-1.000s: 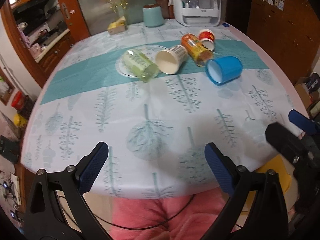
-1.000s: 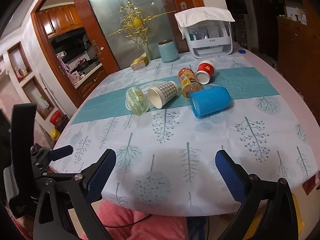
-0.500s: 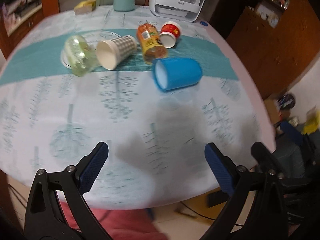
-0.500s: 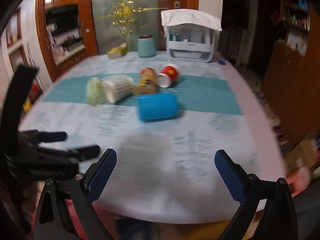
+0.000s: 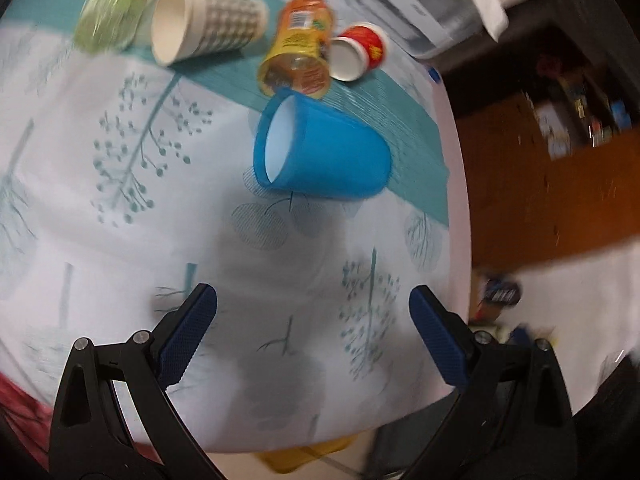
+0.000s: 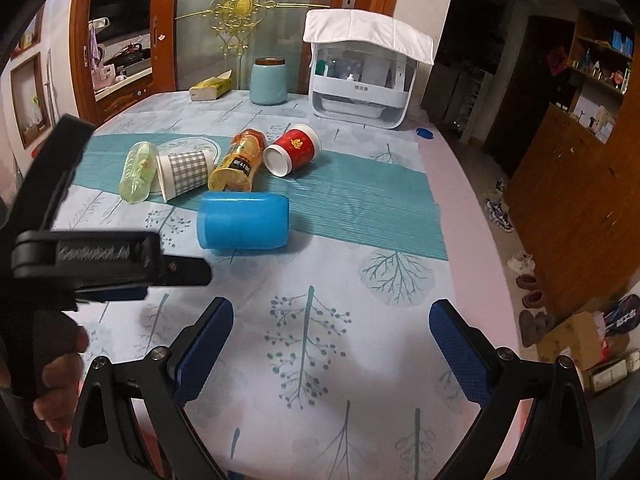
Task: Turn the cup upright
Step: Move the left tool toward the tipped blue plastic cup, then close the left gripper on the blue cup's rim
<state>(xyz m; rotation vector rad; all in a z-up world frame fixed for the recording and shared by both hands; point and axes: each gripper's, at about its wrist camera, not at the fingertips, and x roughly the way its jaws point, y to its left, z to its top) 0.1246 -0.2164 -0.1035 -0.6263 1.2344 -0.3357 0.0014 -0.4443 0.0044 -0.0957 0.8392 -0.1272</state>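
A blue plastic cup (image 5: 320,156) lies on its side on the tablecloth, mouth to the left; it also shows in the right wrist view (image 6: 244,221). Behind it lie a checked paper cup (image 5: 204,24), an orange clear cup (image 5: 298,54), a red paper cup (image 5: 358,56) and a green clear cup (image 5: 112,4), all on their sides. My left gripper (image 5: 312,320) is open and empty, above the table just short of the blue cup. My right gripper (image 6: 332,340) is open and empty, nearer the table's front edge. The left gripper's body (image 6: 100,260) shows at the left of the right wrist view.
A white covered rack (image 6: 362,76), a pale blue jar (image 6: 269,81) and a tissue box (image 6: 211,88) stand at the table's far end. A blue bottle cap (image 6: 424,133) lies near the right edge. The table edge (image 5: 456,216) curves along the right, by a wooden cabinet (image 6: 576,216).
My left gripper has moved forward and to the right, so the blue cup is now close ahead of it. My right gripper has come nearer the table and the cups.
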